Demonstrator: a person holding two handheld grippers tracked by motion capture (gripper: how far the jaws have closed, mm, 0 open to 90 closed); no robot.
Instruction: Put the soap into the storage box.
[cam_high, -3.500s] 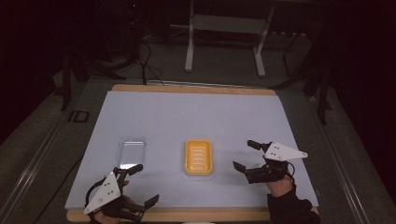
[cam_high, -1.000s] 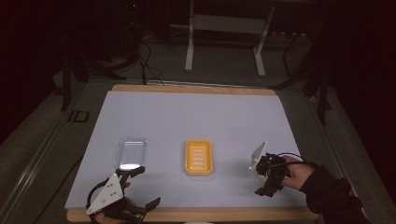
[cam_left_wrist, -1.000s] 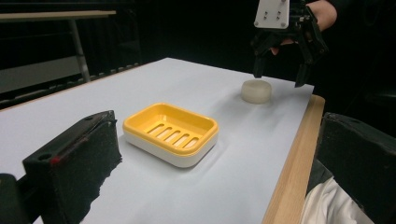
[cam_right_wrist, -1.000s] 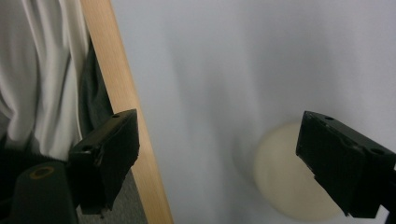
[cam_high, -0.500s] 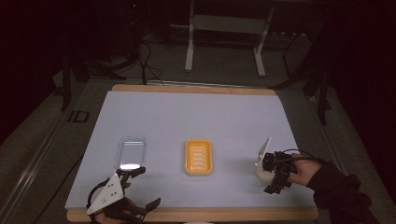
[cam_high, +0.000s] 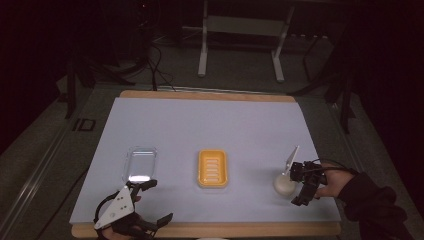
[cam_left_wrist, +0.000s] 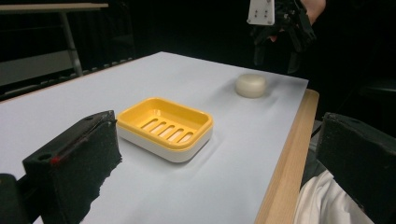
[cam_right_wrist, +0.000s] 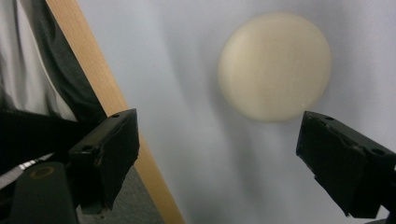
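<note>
The round cream soap (cam_high: 284, 185) lies flat on the pale table cover (cam_high: 210, 125), near the right edge of the table and well to the right of the yellow soap dish (cam_high: 212, 168). In your right gripper view the soap (cam_right_wrist: 274, 66) sits ahead of the jaws and toward the right-hand one, clear of both pads; nothing is between them. Your right gripper (cam_high: 305, 187) hangs just beside the soap on its outer side, jaws spread wide and empty, pointing down at the table. From your left gripper view the soap (cam_left_wrist: 251, 85) rests beyond the dish (cam_left_wrist: 164, 127), with the right gripper (cam_left_wrist: 280, 28) above and behind it, apart from it.

Your left gripper (cam_high: 150, 200) sits at the near left corner, close to the clear plastic lid (cam_high: 140, 163); its jaws stand wide open with nothing in them.

The soap is blurred in the right gripper view, so its surface detail cannot be read. The right gripper's jaw tips are dark against your sleeve in the high view and hard to separate. In the left gripper view the right gripper is cut off by the top edge, and the room beyond the table is too dark to make out
</note>
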